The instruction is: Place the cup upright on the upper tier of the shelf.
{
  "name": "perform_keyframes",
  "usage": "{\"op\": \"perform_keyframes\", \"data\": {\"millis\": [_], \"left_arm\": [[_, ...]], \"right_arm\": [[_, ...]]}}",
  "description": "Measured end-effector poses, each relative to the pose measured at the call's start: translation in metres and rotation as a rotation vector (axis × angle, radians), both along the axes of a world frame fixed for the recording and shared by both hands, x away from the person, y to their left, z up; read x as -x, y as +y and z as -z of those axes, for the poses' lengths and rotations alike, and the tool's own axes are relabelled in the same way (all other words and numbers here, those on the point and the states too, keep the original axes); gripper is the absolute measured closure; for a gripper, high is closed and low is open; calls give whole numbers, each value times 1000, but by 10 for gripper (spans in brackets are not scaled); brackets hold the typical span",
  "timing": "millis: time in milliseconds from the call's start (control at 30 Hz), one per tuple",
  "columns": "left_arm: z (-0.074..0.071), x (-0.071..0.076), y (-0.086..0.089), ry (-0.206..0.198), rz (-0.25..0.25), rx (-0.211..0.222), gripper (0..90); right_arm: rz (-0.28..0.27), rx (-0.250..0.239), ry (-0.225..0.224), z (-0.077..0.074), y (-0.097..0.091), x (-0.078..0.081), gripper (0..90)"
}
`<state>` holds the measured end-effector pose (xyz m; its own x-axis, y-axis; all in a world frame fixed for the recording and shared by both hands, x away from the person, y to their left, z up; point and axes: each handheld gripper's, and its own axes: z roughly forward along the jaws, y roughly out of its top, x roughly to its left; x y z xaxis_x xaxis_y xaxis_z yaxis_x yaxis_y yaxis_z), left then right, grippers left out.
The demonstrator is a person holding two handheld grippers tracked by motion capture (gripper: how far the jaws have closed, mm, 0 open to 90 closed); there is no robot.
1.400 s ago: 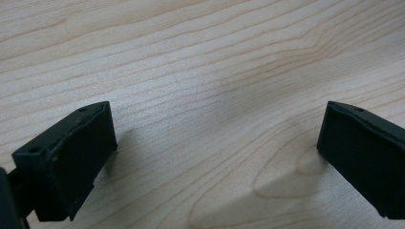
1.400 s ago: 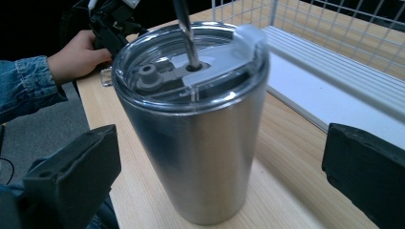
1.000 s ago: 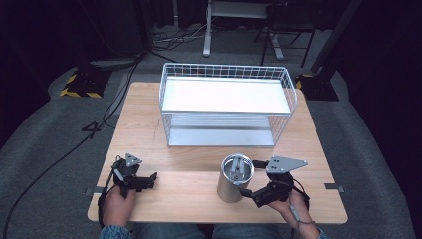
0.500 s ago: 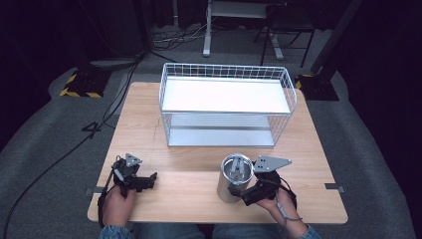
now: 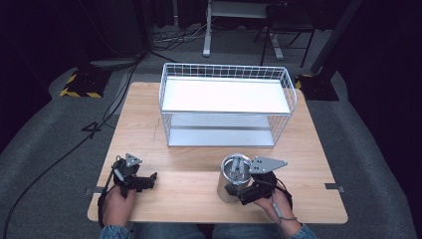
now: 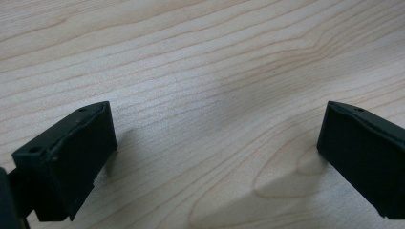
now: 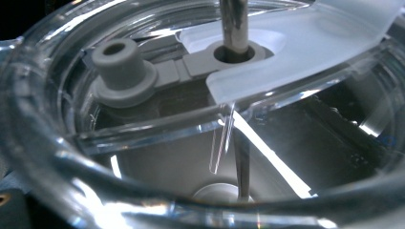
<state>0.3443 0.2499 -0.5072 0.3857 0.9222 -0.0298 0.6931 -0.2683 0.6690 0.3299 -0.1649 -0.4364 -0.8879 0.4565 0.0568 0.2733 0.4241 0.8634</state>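
Observation:
A steel tumbler [image 5: 234, 175] with a clear lid [image 7: 267, 52] and a metal straw [image 7: 234, 24] stands upright near the table's front right. My right gripper [image 5: 238, 191] is pressed against its near right side, with one jaw in front of the tumbler's base and the other hidden. The right gripper view looks down into the lid from very close, and the jaws are out of sight there. My left gripper [image 5: 151, 180] rests low on the wood at the front left. It is open, with bare wood between its jaws [image 6: 215, 138].
A white wire basket shelf [image 5: 226, 113] with a white tray on top stands at the middle and back of the wooden table [image 5: 184, 159]. Cables and stand legs lie on the dark floor beyond the table.
My right gripper has moved left, from beside the tumbler to right up against it. The tumbler and the left gripper have stayed put.

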Motion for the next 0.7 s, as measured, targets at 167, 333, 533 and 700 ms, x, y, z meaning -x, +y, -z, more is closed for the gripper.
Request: {"op": "perform_keyframes", "data": {"millis": [167, 333, 533, 700], "left_arm": [[0, 0, 0, 0, 0, 0, 0], [0, 0, 0, 0, 0, 0, 1], [0, 0, 0, 0, 0, 0, 0], [0, 0, 0, 0, 0, 0, 0]], "right_arm": [[3, 4, -14, -1, 0, 1, 29], [5, 25, -32, -4, 2, 2, 36], [-3, 28, -4, -9, 4, -1, 37], [-8, 43, -22, -19, 7, 0, 38]]}}
